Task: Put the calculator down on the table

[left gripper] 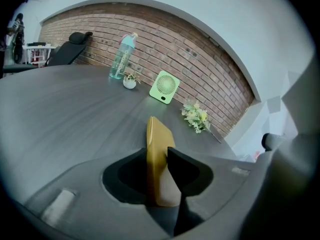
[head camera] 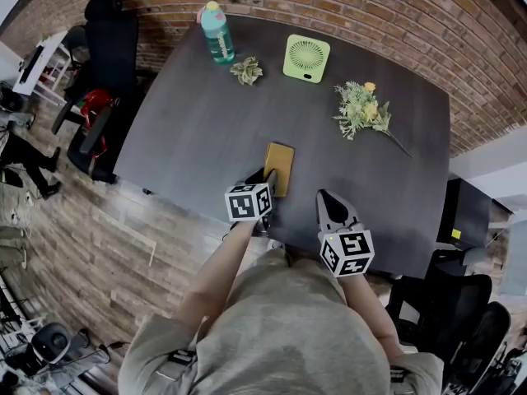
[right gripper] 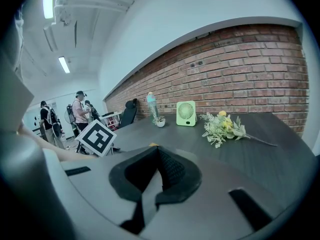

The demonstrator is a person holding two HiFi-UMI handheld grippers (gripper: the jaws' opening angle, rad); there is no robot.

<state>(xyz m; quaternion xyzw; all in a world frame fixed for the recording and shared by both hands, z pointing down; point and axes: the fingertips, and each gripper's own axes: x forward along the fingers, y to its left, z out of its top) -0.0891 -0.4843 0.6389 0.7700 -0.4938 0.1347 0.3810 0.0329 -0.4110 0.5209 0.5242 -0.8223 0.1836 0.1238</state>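
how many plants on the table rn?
2. A small potted plant beside the bottle near the far edge; a flower bunch lying right of the green fan. None look hidden.

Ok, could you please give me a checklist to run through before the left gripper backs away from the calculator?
1. Calculator over the table, inside its near edge: ok.
2. Calculator lying fully down: cannot tell; the left gripper covers its near end.
3. Left gripper open: ok; jaws apart, calculator between them, pads seemingly off it.
4. Way back clear of the right gripper: ok; it is shut, empty, beside the calculator and apart from it.
5. Way back clear of the fan and flowers: ok; both lie farther up the table.
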